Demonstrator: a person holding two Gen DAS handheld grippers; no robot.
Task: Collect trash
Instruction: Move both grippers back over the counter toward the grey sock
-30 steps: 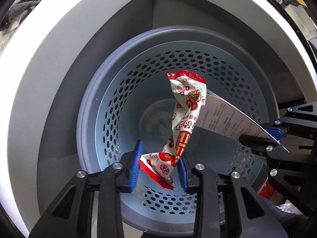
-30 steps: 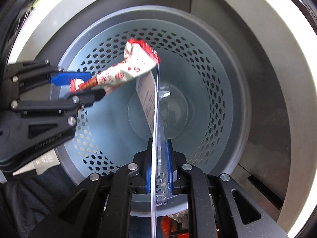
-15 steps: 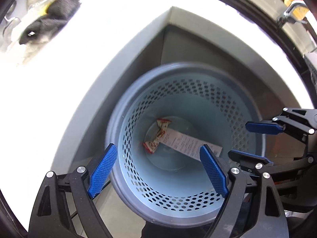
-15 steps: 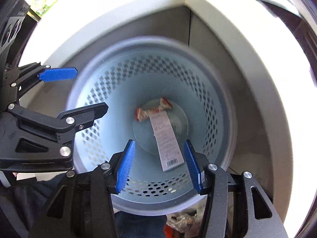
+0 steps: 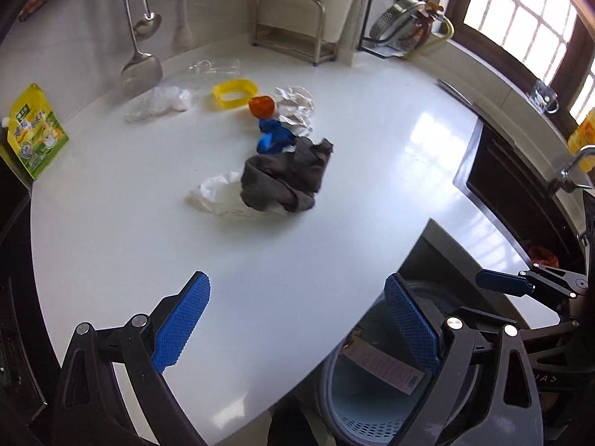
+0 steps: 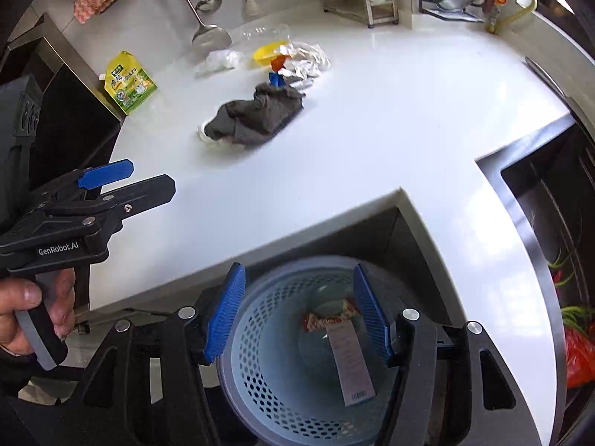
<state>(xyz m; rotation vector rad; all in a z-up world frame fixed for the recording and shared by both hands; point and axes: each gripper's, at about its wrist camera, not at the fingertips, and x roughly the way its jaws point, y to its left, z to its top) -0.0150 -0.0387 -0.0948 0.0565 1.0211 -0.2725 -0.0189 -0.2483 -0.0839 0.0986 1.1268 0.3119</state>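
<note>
My left gripper (image 5: 293, 297) hangs over the white counter's (image 5: 334, 223) front edge, jaws still opening, nothing between them. My right gripper (image 6: 297, 275) hovers above the blue perforated basket (image 6: 238, 390), jaws also opening and empty. A red-and-white wrapper (image 6: 329, 319) and a long paper tag (image 6: 351, 356) lie on the basket's bottom. On the counter sit a grey cloth (image 5: 286, 178) over a white bag (image 5: 215, 197), crumpled white paper (image 5: 297, 107), an orange scrap (image 5: 262, 106), a blue scrap (image 5: 275, 135), a yellow ring (image 5: 234, 91) and clear plastic (image 5: 160, 104).
A green-yellow pouch (image 5: 35, 130) leans at the counter's left end. Ladles (image 5: 141, 63) hang on the back wall beside a steel rack (image 5: 293, 29). A dark sink (image 6: 539, 204) lies to the right. A person's hand (image 6: 22, 308) grips the left gripper's handle.
Both grippers let go over the basket, opened wide and rose out of it. The wrapper and the paper tag dropped to the basket's bottom. The counter has come into view.
</note>
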